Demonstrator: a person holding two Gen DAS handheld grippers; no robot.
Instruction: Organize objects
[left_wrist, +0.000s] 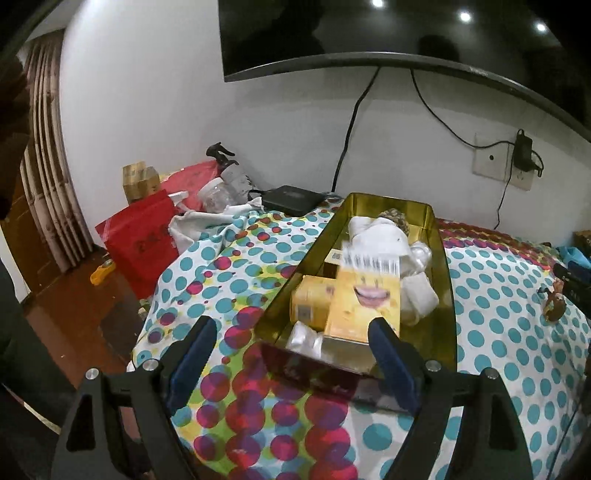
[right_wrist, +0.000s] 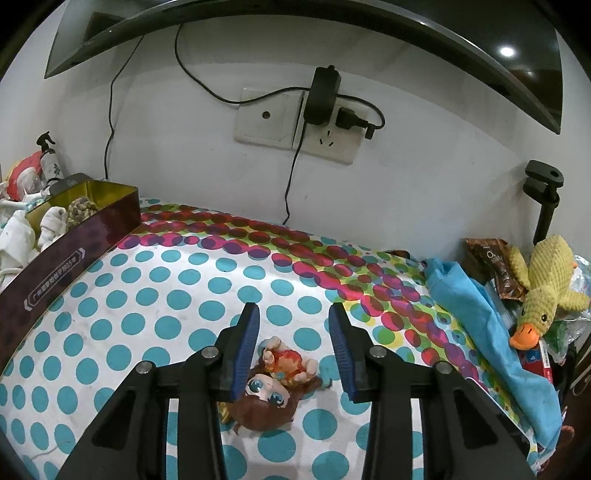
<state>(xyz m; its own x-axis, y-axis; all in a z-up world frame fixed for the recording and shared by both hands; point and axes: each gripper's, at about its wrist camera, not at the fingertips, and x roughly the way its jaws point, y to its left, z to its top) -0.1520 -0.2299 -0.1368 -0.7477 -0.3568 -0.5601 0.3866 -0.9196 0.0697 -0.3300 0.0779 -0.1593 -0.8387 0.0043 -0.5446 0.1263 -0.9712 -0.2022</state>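
In the right wrist view, the right gripper (right_wrist: 293, 325) is hanging low over the dotted bedspread (right_wrist: 155, 295), and a small doll figure (right_wrist: 275, 380) with brown hair and big blue eyes is lying on the cloth between its two blue fingers (right_wrist: 245, 350). The doll is sitting nearer to the left finger, which is touching or almost touching its head, while a clear gap is showing between the doll and the right finger, so the jaws are standing part-way apart and are not clenching the doll. In the left wrist view, the left gripper (left_wrist: 293, 328) is standing wide and released, with nothing held. Its right finger (left_wrist: 384, 343) is lying in front of the near end of a long gold-lined tin box (left_wrist: 441, 258), and its left finger is over the bare cloth to the left of the box. Inside the box, a yellow carton (left_wrist: 364, 306) with a smiling mouth is leaning on a second yellow carton (left_wrist: 314, 299), and farther in, white cloth pieces (left_wrist: 376, 236) are lying. To the far right in the right wrist view, a blue cloth (right_wrist: 476, 314) and a yellow plush duck (right_wrist: 543, 284) are lying at the edge. Behind everything, a wall socket (right_wrist: 295, 122) with a black charger is on the white wall.
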